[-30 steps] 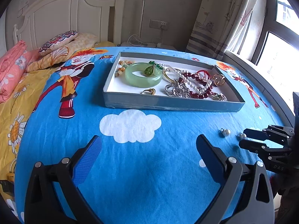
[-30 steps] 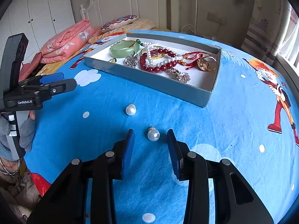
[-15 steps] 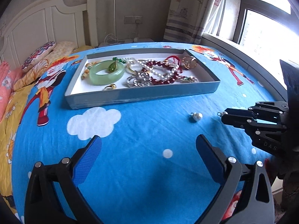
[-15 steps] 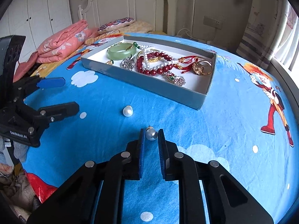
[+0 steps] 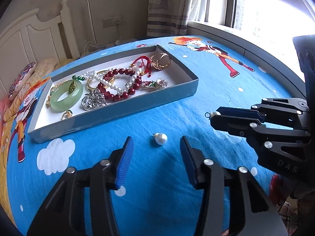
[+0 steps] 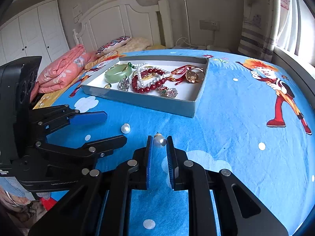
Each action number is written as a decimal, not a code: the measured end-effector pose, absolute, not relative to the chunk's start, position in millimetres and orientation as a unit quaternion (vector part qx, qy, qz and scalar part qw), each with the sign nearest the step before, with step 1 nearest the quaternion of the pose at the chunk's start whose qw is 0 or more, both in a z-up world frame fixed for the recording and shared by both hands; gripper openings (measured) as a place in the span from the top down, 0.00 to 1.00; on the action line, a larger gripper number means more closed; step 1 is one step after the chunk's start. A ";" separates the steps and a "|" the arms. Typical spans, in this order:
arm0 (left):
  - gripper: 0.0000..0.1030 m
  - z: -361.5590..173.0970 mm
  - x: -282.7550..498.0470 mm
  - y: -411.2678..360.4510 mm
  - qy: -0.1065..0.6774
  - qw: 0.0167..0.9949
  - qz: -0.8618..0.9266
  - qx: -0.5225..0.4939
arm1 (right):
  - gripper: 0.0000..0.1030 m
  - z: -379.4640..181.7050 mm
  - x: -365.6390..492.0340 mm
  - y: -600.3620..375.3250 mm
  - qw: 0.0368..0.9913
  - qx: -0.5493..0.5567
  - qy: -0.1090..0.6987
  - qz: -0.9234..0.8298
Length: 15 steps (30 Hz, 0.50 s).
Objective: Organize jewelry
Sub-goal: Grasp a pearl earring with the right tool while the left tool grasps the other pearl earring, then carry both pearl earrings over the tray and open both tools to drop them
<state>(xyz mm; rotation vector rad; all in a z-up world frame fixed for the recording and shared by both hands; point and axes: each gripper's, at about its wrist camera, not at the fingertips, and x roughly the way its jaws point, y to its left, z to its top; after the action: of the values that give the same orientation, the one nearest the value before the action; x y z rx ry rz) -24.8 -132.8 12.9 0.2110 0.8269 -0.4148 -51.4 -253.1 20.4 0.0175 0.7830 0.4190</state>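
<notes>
Two pearl earrings lie on the blue bedsheet in front of a grey jewelry box [image 5: 122, 110] [image 6: 157, 102]. My right gripper [image 6: 159, 140] [image 5: 213, 116] is shut on one pearl earring [image 6: 159, 140], whose hook end shows past the fingertips in the left wrist view [image 5: 211, 114]. My left gripper [image 5: 157, 143] [image 6: 112, 127] is open, its fingers on either side of the other pearl earring [image 5: 161, 138] [image 6: 125, 128] without touching it. The box holds a green jade bangle [image 5: 66, 95] [image 6: 118, 72], red bead and pearl strands, a gold ring and brooches.
Folded pink quilt [image 6: 63, 68] and a patterned pillow [image 6: 114, 42] lie at the head of the bed by the white headboard [image 6: 126, 19]. A window sill [image 5: 246, 37] and curtain [image 5: 167, 7] border the bed's far side.
My right gripper closed onto its pearl earring. My left gripper swung right and forward and narrowed its opening, so the other pearl now sits between its fingers.
</notes>
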 end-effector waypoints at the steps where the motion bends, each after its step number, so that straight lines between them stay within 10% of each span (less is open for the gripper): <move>1: 0.65 11.2 -22.8 -134.0 0.402 0.888 -0.200 0.101 | 0.85 20.4 -51.2 -253.6 0.903 0.010 0.379 0.202; 15: 0.79 6.3 -15.8 -136.4 0.411 0.883 -0.200 0.107 | 0.84 19.2 -51.0 -254.6 0.901 0.014 0.381 0.205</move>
<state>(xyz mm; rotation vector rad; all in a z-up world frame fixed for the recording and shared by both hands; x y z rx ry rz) -15.8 -136.4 6.3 0.2228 0.8556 -0.4174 -51.0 -254.6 19.2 0.0295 0.7880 0.4250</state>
